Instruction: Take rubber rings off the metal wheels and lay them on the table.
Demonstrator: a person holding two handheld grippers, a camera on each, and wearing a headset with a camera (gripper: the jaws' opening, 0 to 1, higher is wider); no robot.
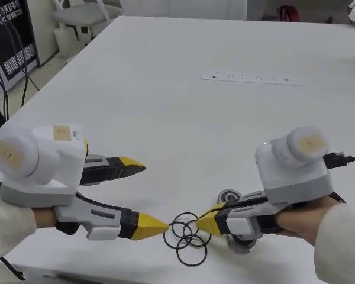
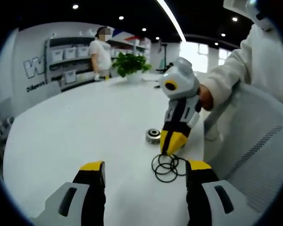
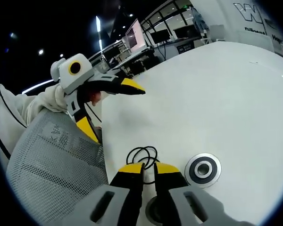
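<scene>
Your left gripper point(image 1: 139, 195) wide, right gripper point(image 1: 204, 222) nearly shut over loose rubber rings point(image 1: 189, 238): a snagged ring could drag the pile.

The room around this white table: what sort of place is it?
Probably an office-like lab or showroom, though I can't be sure. There is a large white table, shelves of storage boxes along a wall, desks with monitors, and a potted plant.
</scene>
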